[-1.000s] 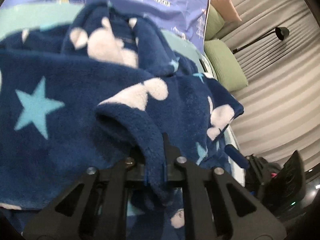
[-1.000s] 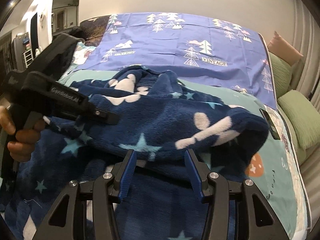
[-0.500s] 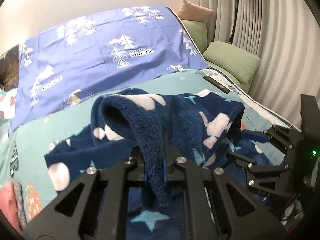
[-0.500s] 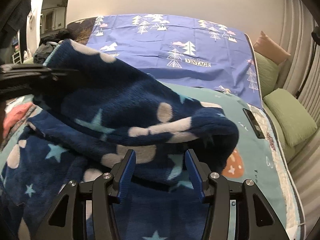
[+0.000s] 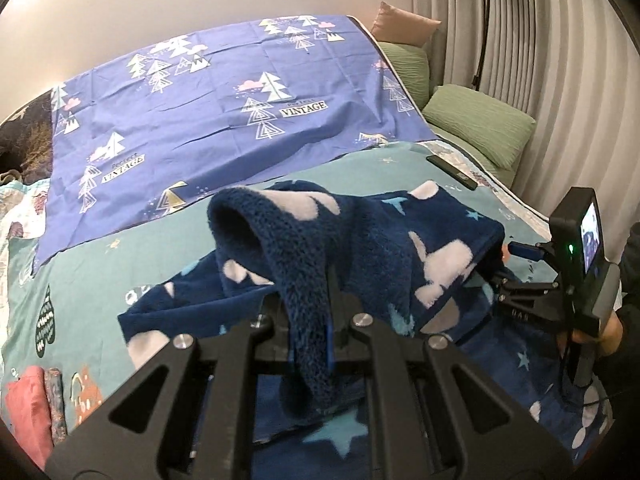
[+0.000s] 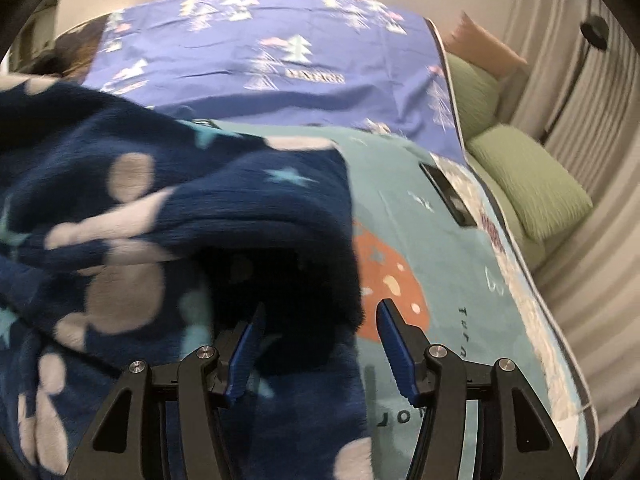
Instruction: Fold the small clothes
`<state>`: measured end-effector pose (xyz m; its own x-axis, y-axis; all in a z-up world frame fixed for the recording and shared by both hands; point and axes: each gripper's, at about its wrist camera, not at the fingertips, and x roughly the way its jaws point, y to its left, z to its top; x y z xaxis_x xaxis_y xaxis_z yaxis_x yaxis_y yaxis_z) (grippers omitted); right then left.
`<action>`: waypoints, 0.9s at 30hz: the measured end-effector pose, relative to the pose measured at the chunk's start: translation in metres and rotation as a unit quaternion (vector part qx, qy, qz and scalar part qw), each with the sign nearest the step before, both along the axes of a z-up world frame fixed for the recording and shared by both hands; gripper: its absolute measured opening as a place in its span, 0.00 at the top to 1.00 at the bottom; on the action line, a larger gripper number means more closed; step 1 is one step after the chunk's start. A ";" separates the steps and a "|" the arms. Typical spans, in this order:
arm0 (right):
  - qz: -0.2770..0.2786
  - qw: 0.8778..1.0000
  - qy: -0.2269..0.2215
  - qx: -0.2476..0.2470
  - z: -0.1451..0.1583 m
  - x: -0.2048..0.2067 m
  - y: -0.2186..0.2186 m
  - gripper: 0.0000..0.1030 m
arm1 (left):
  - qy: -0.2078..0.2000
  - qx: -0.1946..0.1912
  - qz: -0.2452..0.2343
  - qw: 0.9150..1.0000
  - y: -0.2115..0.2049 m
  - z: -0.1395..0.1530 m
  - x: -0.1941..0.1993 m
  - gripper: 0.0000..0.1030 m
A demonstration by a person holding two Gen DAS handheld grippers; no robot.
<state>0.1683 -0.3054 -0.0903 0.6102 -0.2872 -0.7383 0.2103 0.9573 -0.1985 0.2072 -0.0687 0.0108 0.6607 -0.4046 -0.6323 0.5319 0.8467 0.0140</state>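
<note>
Fleece garment: navy, pale blotches, teal stars, draped in folds.

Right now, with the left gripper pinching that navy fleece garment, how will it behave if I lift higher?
Likely floppy: the navy fleece garment drapes over the left gripper, sagging both sides. Thick pile probably grips well. Its trailing part on the bed will probably drag.

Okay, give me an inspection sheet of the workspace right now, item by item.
Surface: teal patterned bedspread, with a purple tree-print sheet across the far half.
Job's things: navy fleece garment, partly lifted.
Clutter: dark flat device near the bed edge; pink folded cloth.
Grippers: left gripper shut on the fleece; right gripper open, jaws just been widening, fleece edge between them, pads clear.
Cables: nothing seen.
Surroundings: green cushions, floor lamp, curtain.
</note>
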 end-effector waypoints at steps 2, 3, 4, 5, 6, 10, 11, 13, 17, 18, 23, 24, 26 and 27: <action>-0.011 1.000 0.006 0.012 -0.003 0.003 -0.008 0.43 | -0.002 0.003 0.003 1.000 0.003 0.000 0.001 0.89; -0.014 1.000 0.009 0.018 -0.003 0.005 -0.012 0.43 | -0.002 0.004 0.004 1.000 0.004 0.000 0.000 0.89; -0.016 0.999 0.011 0.025 -0.004 0.005 -0.015 0.43 | -0.002 0.006 0.005 1.000 0.005 0.000 0.001 0.89; -0.017 0.999 0.012 0.030 -0.004 0.005 -0.017 0.43 | -0.003 0.007 0.005 1.000 0.005 -0.001 0.000 0.89; -0.019 0.999 0.012 0.033 -0.004 0.006 -0.019 0.43 | -0.003 0.009 0.006 1.000 0.004 -0.001 0.000 0.88; -0.026 0.999 0.015 0.033 -0.003 0.012 -0.023 0.45 | -0.004 0.010 0.010 1.000 0.009 0.002 0.002 0.88; -0.035 0.999 0.015 0.031 -0.002 0.013 -0.025 0.45 | -0.007 0.009 0.014 1.000 0.013 0.004 0.004 0.89; -0.055 0.997 -0.008 0.051 0.008 0.008 -0.033 0.51 | -0.012 0.000 0.031 0.999 0.026 0.011 0.009 0.88; -0.062 0.995 -0.034 0.068 0.024 -0.004 -0.045 0.53 | 0.028 -0.031 0.049 0.998 0.059 0.005 0.027 0.88; -0.055 0.996 -0.029 0.067 0.024 -0.005 -0.044 0.53 | 0.042 -0.037 0.052 0.997 0.065 -0.001 0.030 0.88; -0.013 0.999 0.015 0.036 0.005 -0.010 -0.027 0.53 | 0.115 -0.018 0.077 0.990 0.084 -0.056 0.044 0.88; -0.010 0.999 0.019 0.030 0.002 -0.013 -0.024 0.53 | 0.132 -0.021 0.081 0.988 0.088 -0.065 0.046 0.88; -0.006 0.999 0.021 0.027 0.002 -0.016 -0.022 0.52 | 0.161 -0.036 0.087 0.982 0.097 -0.076 0.050 0.88; -0.006 0.999 0.020 0.029 0.002 -0.018 -0.024 0.52 | 0.166 -0.042 0.089 0.981 0.099 -0.077 0.051 0.88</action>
<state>0.1507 -0.3290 -0.0881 0.5759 -0.2503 -0.7782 0.2156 0.9648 -0.1507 0.2580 0.0302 -0.0659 0.4885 -0.3609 -0.7944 0.3388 0.9175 -0.2085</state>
